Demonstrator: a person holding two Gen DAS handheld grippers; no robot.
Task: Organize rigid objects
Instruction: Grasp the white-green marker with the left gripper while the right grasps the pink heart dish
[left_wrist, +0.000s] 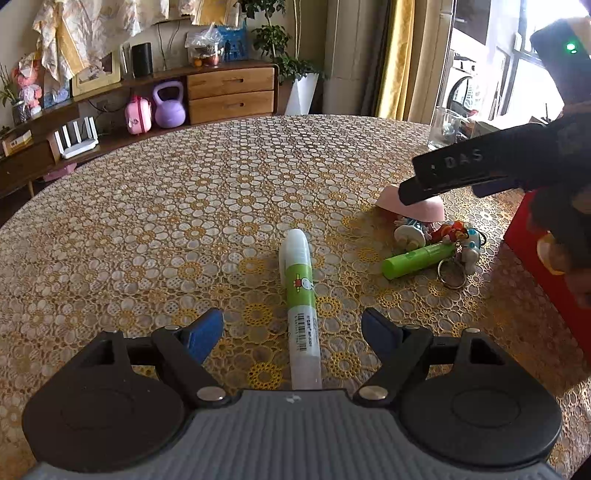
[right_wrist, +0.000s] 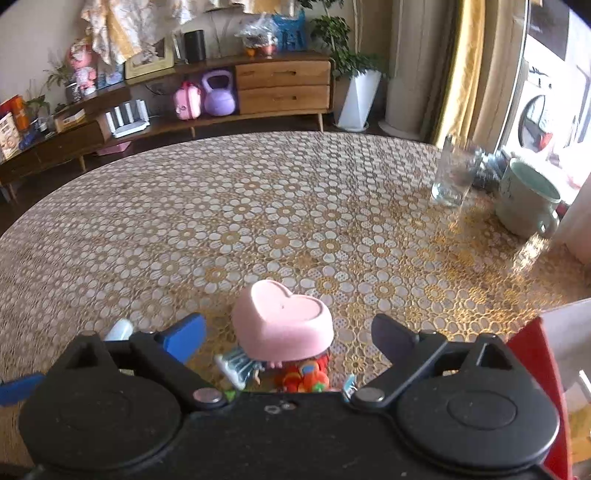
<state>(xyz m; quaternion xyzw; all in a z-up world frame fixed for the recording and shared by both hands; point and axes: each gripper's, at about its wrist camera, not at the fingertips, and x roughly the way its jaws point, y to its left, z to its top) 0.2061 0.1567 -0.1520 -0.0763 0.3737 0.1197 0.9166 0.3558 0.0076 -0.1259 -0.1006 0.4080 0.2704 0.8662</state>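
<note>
While both grippers sat with jaws spread wide and gripping nothing, the table (left_wrist: 184, 206) with its floral lace cover filled most of each frame. Left gripper (left_wrist: 291, 334) at bottom center of its view straddled the white-and-green glue pen (left_wrist: 300, 295), which lay flat pointing up-frame. Right gripper (right_wrist: 288, 339) at bottom center of its view hovered over the pink heart box (right_wrist: 284, 321). Green tube (left_wrist: 417, 261) lay right of center in the left view, touching the toy keychains (left_wrist: 443, 236). Glass (right_wrist: 452, 181) and mug (right_wrist: 526, 199) stood upper right.
</note>
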